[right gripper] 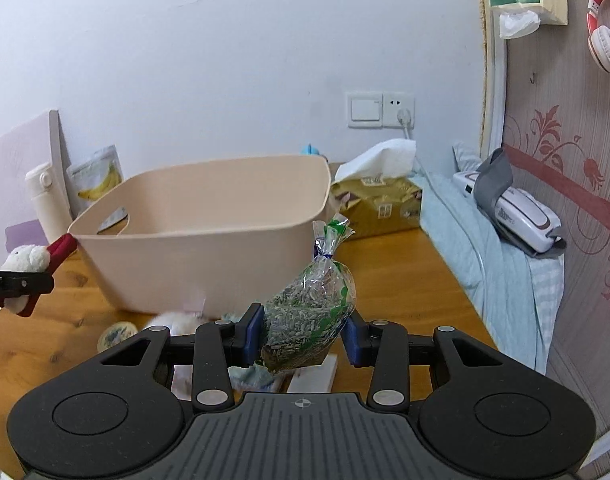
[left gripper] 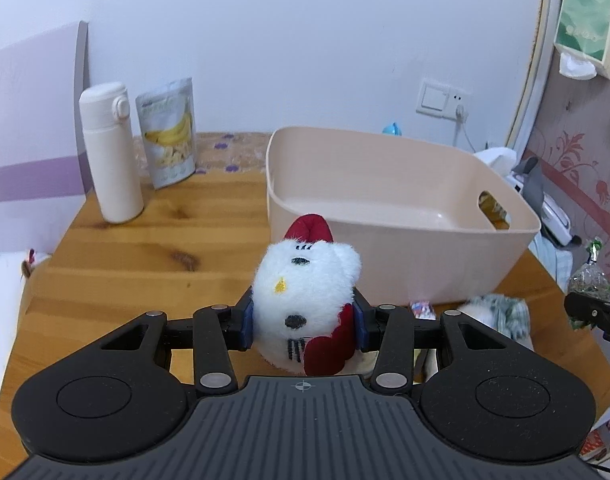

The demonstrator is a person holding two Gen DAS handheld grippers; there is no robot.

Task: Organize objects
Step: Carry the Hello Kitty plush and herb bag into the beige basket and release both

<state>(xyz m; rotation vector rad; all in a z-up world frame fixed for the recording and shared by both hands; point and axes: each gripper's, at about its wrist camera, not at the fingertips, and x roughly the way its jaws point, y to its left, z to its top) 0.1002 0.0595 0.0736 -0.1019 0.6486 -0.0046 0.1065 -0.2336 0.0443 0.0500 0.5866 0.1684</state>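
Note:
My left gripper (left gripper: 304, 322) is shut on a white plush toy (left gripper: 305, 292) with red bow and red clothes, held above the wooden table (left gripper: 145, 248) just in front of the beige plastic basket (left gripper: 405, 256). The same toy (right gripper: 25, 258) shows at the far left of the right wrist view. My right gripper (right gripper: 303, 334) is shut on a clear bag of seeds (right gripper: 309, 308) with a green twisted top, held near the basket's (right gripper: 209, 256) front right corner. The basket looks empty inside.
A white thermos (left gripper: 111, 152) and a banana chips pouch (left gripper: 169, 132) stand at the table's back left. Small items lie by the basket's front: a fluffy toy (right gripper: 173, 322), a round packet (right gripper: 115, 334), a checked cloth (left gripper: 501, 312). A tissue box (right gripper: 379, 204) sits behind right; a bed (right gripper: 497, 264) borders the table.

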